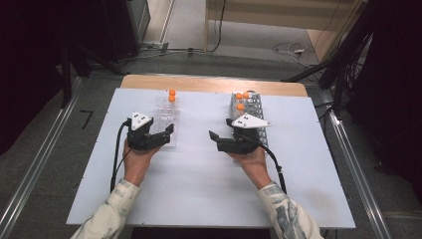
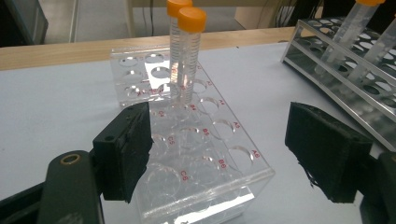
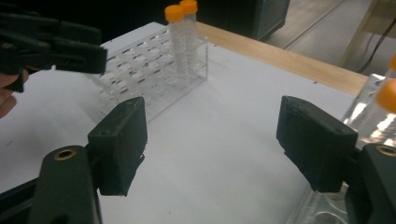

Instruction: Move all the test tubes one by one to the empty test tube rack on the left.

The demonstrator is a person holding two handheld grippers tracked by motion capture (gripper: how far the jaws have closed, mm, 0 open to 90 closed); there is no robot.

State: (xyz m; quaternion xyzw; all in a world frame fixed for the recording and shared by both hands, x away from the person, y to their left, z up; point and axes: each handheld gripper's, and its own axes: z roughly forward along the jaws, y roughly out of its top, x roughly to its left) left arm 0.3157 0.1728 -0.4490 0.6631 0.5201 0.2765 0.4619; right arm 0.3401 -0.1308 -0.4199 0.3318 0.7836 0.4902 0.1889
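The left gripper [image 1: 160, 135] hung over the near end of the clear acrylic tube rack [image 1: 166, 115], its jaws apart with nothing clamped between them; in the left gripper view one pad overlapped the rack's near left corner, and contact could not be judged. The right gripper [image 1: 221, 135] floated just left of the metal tube rack [image 1: 253, 107], jaws spread wide and empty over the bare white table top [image 1: 199, 174].

The clear rack lay left of centre, running from near to far, with rows of round holes labelled in red. Most labels were too small or too distorted by the plastic to read. Two orange-capped centrifuge tubes [image 1: 171, 95] stood upright in its far end, one behind the other, clear-walled with fine graduation marks. In the left gripper view the farther tube's [image 2: 174, 42] cap was cut off by the top edge, and the nearer tube [image 2: 188, 56] hid much of its body.

The metal rack sat right of centre, holding three orange-capped tubes [image 1: 241, 98] at its far end. The right hand [image 1: 249, 158] and gripper body covered the rack's near part from above. In the right gripper view one blurred tube [image 3: 380, 112] showed at the right edge, partly cropped.

Both sleeves entered from the near edge.
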